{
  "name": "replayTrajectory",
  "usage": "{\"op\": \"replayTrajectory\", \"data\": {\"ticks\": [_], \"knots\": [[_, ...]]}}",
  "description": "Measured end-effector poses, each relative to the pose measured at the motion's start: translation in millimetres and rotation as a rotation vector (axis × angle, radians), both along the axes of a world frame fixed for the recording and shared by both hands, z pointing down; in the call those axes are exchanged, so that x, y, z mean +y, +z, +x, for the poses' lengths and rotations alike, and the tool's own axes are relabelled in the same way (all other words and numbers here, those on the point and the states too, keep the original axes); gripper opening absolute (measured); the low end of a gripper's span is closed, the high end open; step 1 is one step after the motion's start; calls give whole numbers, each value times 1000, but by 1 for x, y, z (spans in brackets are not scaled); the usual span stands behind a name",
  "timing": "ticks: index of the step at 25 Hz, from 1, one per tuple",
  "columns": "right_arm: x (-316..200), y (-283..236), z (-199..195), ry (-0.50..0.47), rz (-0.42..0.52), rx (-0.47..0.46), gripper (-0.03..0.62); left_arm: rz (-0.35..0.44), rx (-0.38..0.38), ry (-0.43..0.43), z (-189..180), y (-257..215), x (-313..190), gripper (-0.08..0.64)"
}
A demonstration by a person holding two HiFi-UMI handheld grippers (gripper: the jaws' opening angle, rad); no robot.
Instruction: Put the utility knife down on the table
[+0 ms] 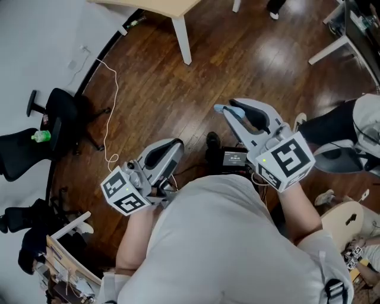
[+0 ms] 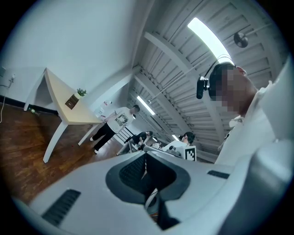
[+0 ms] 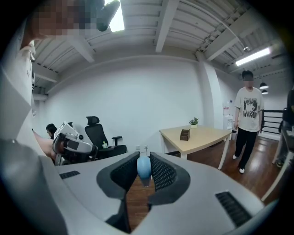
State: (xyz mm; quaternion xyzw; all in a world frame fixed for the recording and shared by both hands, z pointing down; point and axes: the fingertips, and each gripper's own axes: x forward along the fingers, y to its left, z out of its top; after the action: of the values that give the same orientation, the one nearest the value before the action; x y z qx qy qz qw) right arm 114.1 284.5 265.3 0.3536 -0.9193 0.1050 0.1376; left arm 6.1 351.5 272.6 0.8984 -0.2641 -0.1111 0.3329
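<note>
A light-blue utility knife stands upright between the pads of my right gripper, which is shut on it. In the head view the knife's blue end sticks out past the tips of the right gripper, held over the dark wooden floor. My left gripper hangs lower left of it, jaws together with nothing held; its own view shows the pads meeting along a thin line. The light wooden table is at the far top of the head view and apart from both grippers, also in the right gripper view.
Black office chairs stand at the left, one with a green bottle on it. A white cable trails over the floor. A black device lies by my feet. A person stands beside the table.
</note>
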Motion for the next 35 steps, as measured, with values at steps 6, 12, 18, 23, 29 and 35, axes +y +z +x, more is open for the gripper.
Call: {"op": "replayTrajectory", "data": {"ticks": [6, 12, 18, 23, 29, 35], "knots": [[-62, 7, 24, -29, -11, -9, 74, -3, -6, -15, 29, 1, -60, 3], [-93, 7, 24, -39, -8, -4, 74, 3, -12, -19, 29, -2, -93, 3], [-118, 19, 21, -58, -37, -4, 74, -16, -14, -33, 30, 8, -120, 3], [-146, 11, 20, -55, -38, 20, 74, 8, 3, -12, 31, -2, -154, 3], [-195, 16, -15, -10, -22, 46, 74, 11, 25, 40, -4, 4, -209, 3], [-253, 10, -56, 67, -31, 58, 74, 0, 37, 99, -52, 1, -275, 3]]}}
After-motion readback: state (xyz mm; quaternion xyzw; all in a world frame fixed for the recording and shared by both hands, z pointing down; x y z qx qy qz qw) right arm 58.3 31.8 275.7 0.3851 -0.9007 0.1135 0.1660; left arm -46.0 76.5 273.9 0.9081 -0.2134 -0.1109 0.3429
